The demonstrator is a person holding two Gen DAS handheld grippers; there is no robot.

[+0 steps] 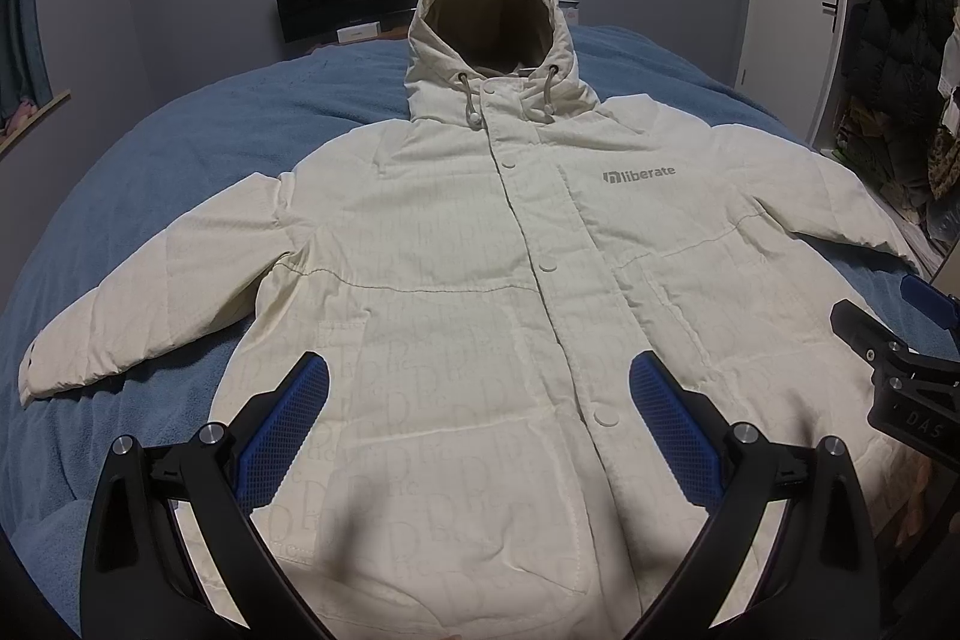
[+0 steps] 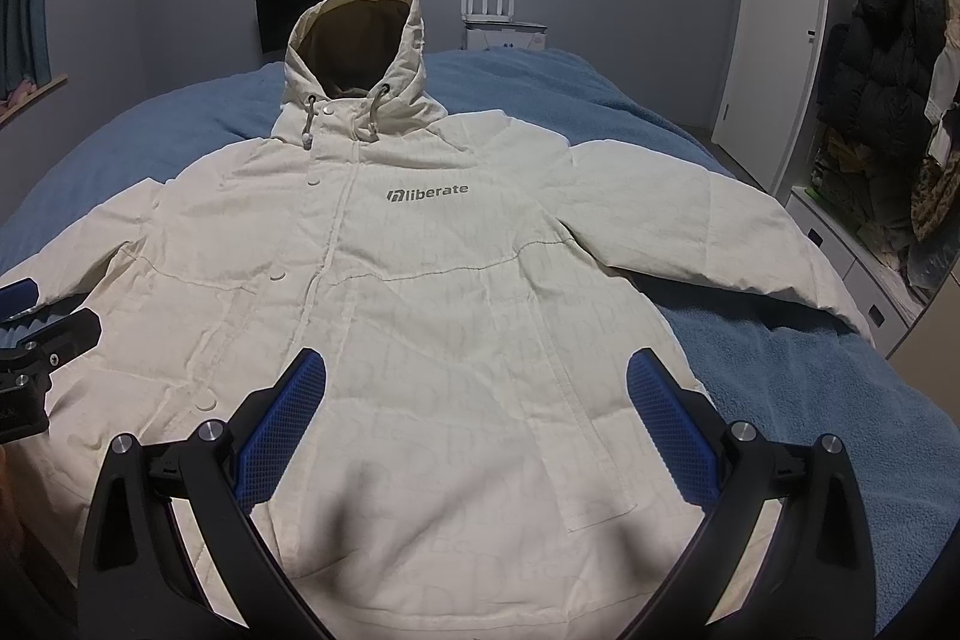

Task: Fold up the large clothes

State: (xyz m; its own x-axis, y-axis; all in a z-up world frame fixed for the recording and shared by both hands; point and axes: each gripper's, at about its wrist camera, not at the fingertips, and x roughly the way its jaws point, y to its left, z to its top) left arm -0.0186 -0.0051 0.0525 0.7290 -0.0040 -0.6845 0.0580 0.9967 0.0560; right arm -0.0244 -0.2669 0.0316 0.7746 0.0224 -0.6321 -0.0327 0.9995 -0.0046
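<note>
Your left claw and right claw hover spread apart over the jacket. It looks puffy and slippery; pinch a cuff.

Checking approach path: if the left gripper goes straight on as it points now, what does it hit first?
Probably the jacket: the open left gripper hovers over its lower front, beside the snap placket, aimed toward the hood. Depth is unclear.
</note>
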